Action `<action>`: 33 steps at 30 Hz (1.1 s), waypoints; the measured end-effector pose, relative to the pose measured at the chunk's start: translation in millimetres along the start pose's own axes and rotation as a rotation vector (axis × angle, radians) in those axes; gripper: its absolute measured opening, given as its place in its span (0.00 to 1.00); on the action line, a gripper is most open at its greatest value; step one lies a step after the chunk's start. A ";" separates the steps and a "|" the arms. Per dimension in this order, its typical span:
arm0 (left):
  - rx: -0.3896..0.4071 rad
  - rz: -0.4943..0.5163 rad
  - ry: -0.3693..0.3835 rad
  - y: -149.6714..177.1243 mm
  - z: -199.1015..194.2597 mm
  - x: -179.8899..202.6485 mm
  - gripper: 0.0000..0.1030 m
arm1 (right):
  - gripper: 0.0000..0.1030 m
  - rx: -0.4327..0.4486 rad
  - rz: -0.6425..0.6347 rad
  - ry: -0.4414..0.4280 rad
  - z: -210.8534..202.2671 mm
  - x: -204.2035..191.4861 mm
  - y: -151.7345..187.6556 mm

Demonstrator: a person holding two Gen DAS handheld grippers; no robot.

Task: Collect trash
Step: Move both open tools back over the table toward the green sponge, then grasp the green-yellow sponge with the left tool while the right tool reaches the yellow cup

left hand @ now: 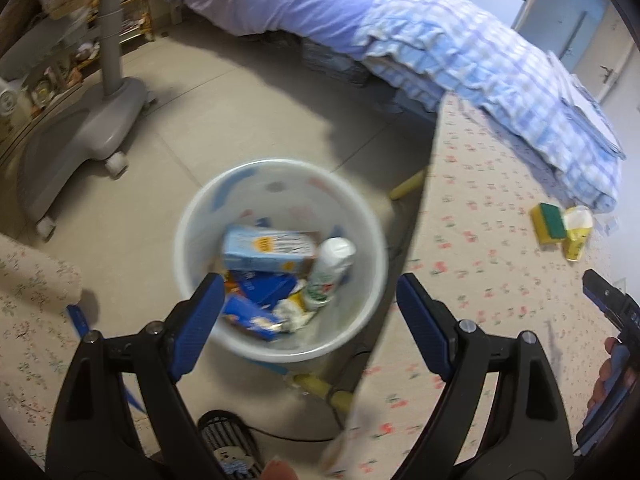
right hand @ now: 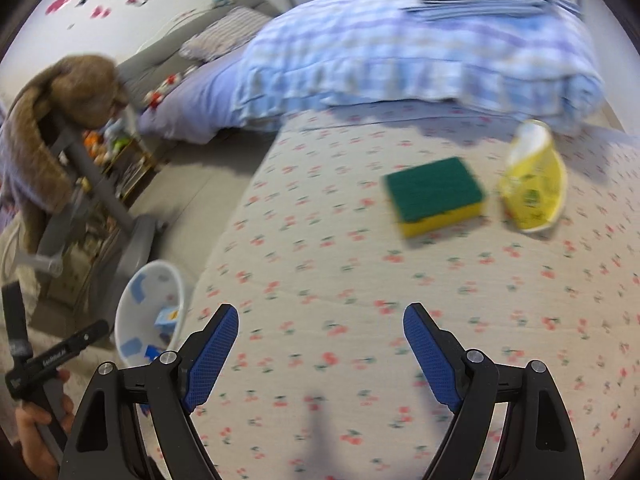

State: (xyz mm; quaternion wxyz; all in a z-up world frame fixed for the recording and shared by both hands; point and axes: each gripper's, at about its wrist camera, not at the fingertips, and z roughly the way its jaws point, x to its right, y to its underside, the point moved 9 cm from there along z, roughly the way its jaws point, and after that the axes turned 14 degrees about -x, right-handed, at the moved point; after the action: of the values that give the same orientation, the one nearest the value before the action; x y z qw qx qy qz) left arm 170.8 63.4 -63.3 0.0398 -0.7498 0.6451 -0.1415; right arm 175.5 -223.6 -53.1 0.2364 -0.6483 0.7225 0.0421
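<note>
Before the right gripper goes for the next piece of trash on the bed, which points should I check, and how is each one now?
1. Right gripper jaws open, nothing between: ok.
2. Left gripper empty, over the white bin: ok.
3. Sponge lies free on the bedspread: ok.
4. Yellow cup lies beside the sponge, apart from it: ok.
5. Bin has room: ok.
6. Cup empty: cannot tell.
</note>
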 end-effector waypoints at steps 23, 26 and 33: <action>0.026 0.311 0.080 -21.7 47.1 219.0 0.85 | 0.84 0.062 0.249 0.070 -28.7 150.3 -23.9; 0.014 0.315 0.123 -24.8 59.4 244.9 0.85 | 0.84 0.066 0.258 0.076 -28.9 159.8 -26.5; 0.032 0.295 0.225 -34.2 74.7 288.3 0.85 | 0.84 0.080 0.286 0.073 -28.0 182.0 -37.6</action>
State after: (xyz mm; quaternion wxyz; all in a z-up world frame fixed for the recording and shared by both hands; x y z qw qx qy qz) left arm 259.9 -222.4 -80.1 -0.0003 -0.6258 0.7461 -0.2274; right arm 194.8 -406.6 -91.2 0.2273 -0.5301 0.8165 0.0232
